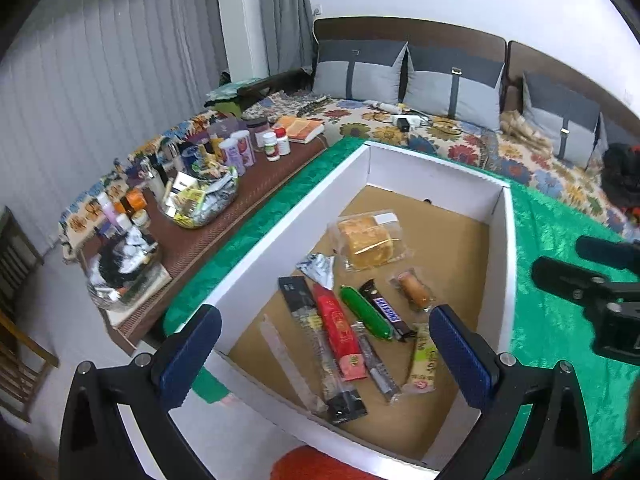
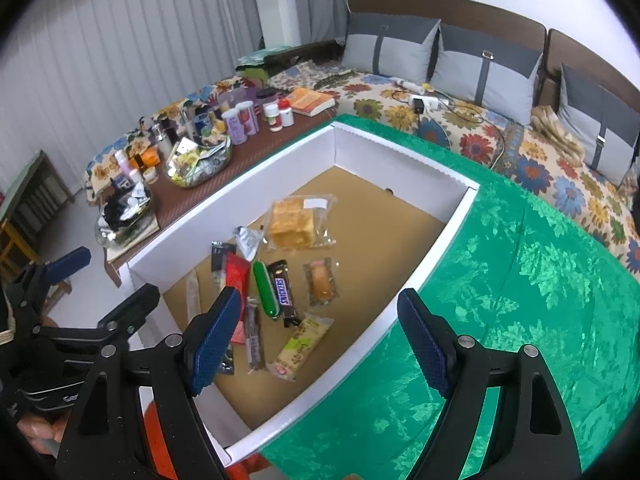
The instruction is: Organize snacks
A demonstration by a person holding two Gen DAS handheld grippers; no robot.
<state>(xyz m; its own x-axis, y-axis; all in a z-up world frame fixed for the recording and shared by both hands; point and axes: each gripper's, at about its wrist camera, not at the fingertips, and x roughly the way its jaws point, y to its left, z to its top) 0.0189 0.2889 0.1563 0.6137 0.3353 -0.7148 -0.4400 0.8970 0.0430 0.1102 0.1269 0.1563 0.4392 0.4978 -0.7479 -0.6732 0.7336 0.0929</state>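
Above the box: left gripper [image 1: 326, 356] and right gripper [image 2: 320, 342] are hovering, jaws standing wide, gripping nothing.
Box [image 1: 296, 208]: sitting on the green-covered bench [image 2: 520, 280].
Contents: Snickers bar [image 2: 285, 292], cake slice [image 2: 290, 222], other snacks lying loose.

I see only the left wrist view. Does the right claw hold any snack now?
Observer: No. The right claw is open, nothing between its fingers.
Operator: My left claw hides part of the yellow-green packet. Is it flat?
Observer: Yes, the yellow-green packet lies flat in the box, beside the Snickers bar.
Operator: Where does the right claw point?
Observer: At the box's side wall, with the green cloth on its right.
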